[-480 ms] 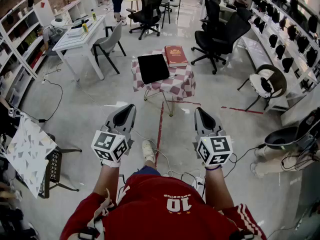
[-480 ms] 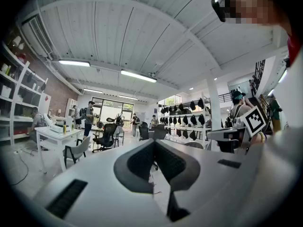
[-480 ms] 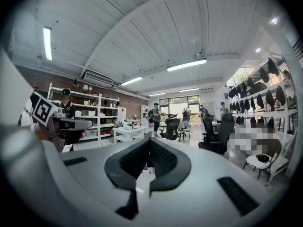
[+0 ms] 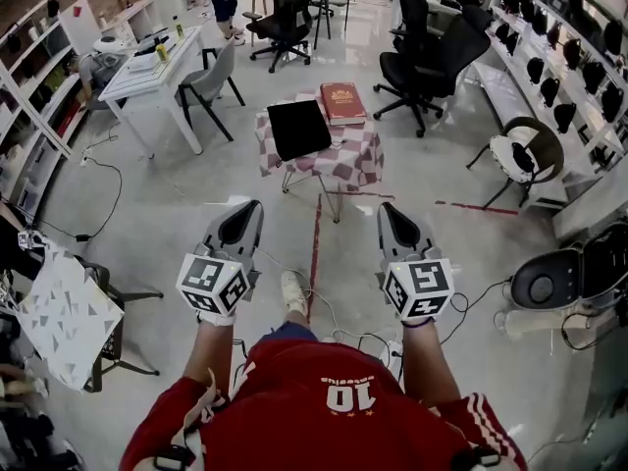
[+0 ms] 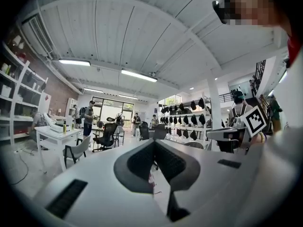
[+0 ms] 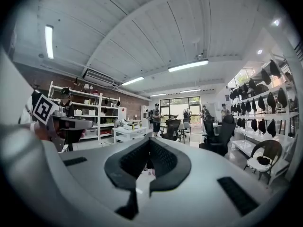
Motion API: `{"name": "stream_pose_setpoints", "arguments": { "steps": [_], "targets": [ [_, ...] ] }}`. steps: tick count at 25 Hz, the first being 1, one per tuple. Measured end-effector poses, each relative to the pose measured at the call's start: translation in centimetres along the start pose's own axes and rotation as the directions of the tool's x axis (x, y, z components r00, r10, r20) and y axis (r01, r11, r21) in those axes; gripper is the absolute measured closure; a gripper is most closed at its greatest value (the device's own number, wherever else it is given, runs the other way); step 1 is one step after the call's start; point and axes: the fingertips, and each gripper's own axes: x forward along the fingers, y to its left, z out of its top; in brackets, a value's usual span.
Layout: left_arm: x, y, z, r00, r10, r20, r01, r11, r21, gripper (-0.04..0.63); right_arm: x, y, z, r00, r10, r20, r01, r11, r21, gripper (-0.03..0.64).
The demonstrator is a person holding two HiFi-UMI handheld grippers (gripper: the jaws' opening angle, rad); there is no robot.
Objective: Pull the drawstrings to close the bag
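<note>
Hovering level, left gripper and right gripper are closed, empty.

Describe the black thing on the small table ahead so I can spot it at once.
Between the white desk and the black office chairs stands a small table draped in red-and-white checks. On its left part lies a flat, matte black rectangle, probably the bag. Its only neighbour, at its right, is a smaller dark red book; the black piece is plain.
</note>
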Motion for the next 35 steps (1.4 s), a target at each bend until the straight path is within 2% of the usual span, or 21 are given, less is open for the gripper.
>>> {"name": "stream_pose_setpoints", "arguments": {
  "steps": [12, 28, 35],
  "targets": [
    [2.8, 1.6, -0.8, 1.0, -0.002, -0.028, 0.002, 1.0, -0.004, 0.586, 2.7, -1.7, -0.5, 1.0, 0.0, -0.013, 0.0, 1.0, 0.026, 0.6],
    [9.0, 7.4, -1.0, 0.997, 0.026, -0.075, -0.026, 1.0, 0.002, 0.586, 11.8, -4.5, 0.3, 0.999, 0.031, -0.014, -0.03, 0.998, 0.059, 0.6],
    [12.8, 10.4, -0.9, 0.997, 0.029, -0.069, -0.03, 0.999, -0.013, 0.586, 16.4, -6.2, 1.0, 0.999, 0.031, -0.028, -0.03, 0.999, 0.044, 0.599]
  ]
}}
